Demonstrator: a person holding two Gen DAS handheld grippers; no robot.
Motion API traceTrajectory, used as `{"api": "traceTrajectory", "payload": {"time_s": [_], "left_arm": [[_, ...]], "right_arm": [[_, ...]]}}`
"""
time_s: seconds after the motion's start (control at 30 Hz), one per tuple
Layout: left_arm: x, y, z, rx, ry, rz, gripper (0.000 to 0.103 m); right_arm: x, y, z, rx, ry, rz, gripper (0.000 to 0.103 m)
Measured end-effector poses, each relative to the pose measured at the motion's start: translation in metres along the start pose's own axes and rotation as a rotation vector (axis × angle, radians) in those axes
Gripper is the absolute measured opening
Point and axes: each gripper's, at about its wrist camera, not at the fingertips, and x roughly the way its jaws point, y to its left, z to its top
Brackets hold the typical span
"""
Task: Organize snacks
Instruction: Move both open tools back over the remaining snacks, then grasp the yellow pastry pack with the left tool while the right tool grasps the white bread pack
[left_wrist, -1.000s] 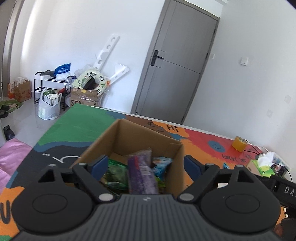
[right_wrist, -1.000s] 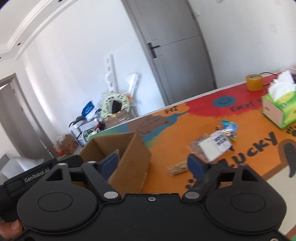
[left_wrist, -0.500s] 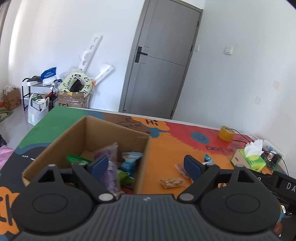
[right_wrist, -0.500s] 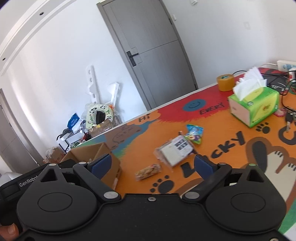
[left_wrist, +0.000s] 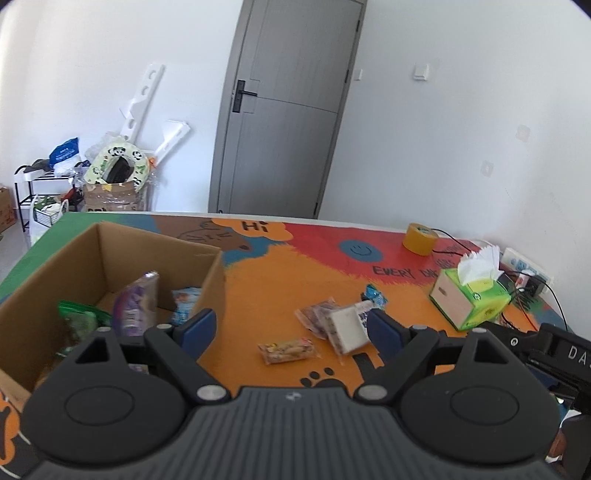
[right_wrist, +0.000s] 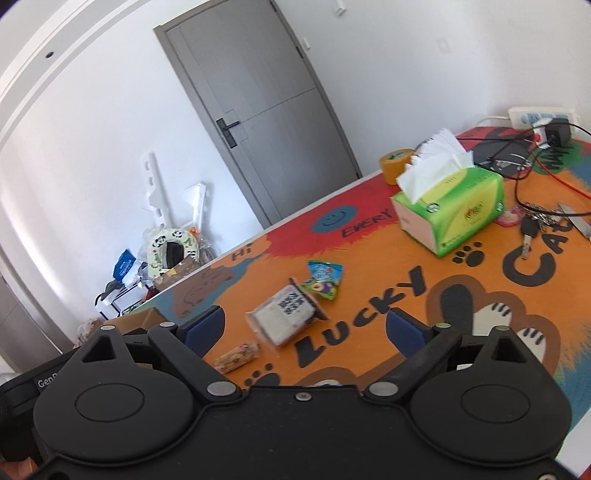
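My left claw (left_wrist: 290, 326) hangs wide and empty above the tabletop (left_wrist: 280, 280), my right claw (right_wrist: 304, 326) likewise. From left: the cardboard box (left_wrist: 122, 240) holding packets, a loose snack bar (left_wrist: 286, 351), a white-labelled packet (left_wrist: 345, 326), a small blue packet (left_wrist: 375, 295).

Left gripper (left_wrist: 290, 326): jaws spread wide, nothing between the blue pads, tilted gently downward. Right gripper (right_wrist: 306, 328): jaws likewise wide apart and empty, pitched downward, rolled slightly. Each gripper's black body edges into the other's view.
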Motion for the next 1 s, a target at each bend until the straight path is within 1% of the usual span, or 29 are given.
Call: {"api": "traceTrajectory", "payload": {"time_s": [0.27,0.57,0.8,1.0], "left_arm": [[0.023,-0.012,-0.005,0.017,0.036,-0.004,0.088],[0.049,-0.02,-0.011,0.025,0.066,-0.007,0.087],[0.067,-0.027,-0.016,0.037,0.082,0.019,0.086],[0.081,-0.027,-0.019,0.043,0.098,0.051,0.085]], "right_arm": [[0.013,-0.017,-0.004,0.027,0.026,-0.013,0.094],[0.027,-0.026,-0.007,0.039,0.047,-0.017,0.092],[0.036,-0.034,-0.007,0.052,0.055,-0.006,0.091],[0.044,-0.042,-0.008,0.066,0.068,0.006,0.091]]}}
